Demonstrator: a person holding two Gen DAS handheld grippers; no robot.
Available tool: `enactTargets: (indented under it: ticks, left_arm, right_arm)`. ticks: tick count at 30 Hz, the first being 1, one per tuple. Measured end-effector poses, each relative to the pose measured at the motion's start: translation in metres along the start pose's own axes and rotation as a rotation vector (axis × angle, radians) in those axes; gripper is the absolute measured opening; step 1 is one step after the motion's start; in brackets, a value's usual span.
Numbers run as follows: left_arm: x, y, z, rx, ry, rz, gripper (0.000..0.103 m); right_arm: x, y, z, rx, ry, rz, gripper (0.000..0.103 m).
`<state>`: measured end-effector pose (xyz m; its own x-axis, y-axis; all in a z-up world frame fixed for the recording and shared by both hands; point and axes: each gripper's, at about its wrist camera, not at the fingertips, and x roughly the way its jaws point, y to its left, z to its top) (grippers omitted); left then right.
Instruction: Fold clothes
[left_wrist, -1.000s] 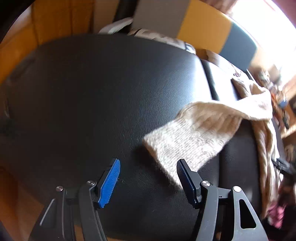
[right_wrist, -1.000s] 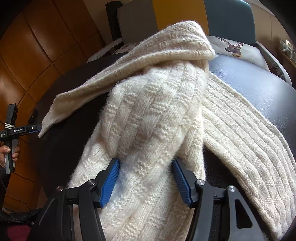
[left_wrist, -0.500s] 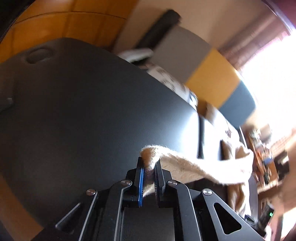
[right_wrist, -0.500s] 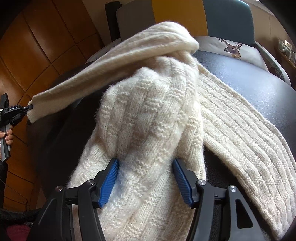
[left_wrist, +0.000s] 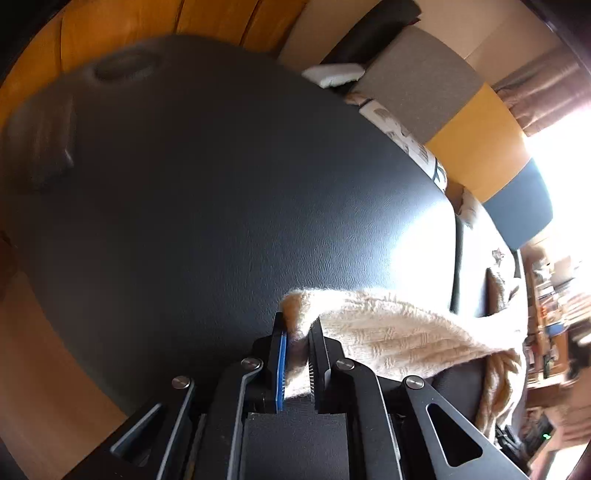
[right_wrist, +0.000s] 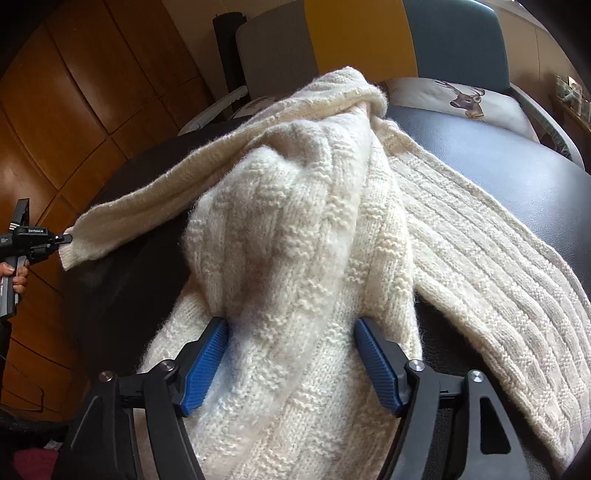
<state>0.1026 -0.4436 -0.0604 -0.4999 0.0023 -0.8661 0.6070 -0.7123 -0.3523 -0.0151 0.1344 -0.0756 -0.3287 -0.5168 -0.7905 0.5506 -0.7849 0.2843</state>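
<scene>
On black table, left claw pinching sweater cuff (lifted), right claw widening astride bunched knit.

The left claw points steeply down, its jaws nearly together and easing apart, pinching cream knit. In the right wrist view a hand grips its handle at nine o'clock. The right claw is opening, jaws wide, knit between them.

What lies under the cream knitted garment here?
The cream knitted garment lies on a black padded surface, visible around it. Anything beneath its bunched middle is covered.
</scene>
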Motion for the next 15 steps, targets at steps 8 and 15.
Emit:
enactTargets:
  ticks: [8, 15]
  left_arm:
    - [-0.017, -0.021, -0.006, 0.208, -0.062, 0.241, 0.022]
    - [0.005, -0.049, -0.041, 0.313, -0.038, 0.216, 0.041]
  right_arm:
    - [-0.058, -0.022, 0.063, 0.166, -0.265, 0.178, 0.075]
    - [0.003, -0.060, 0.143, 0.558, -0.231, 0.494, 0.068]
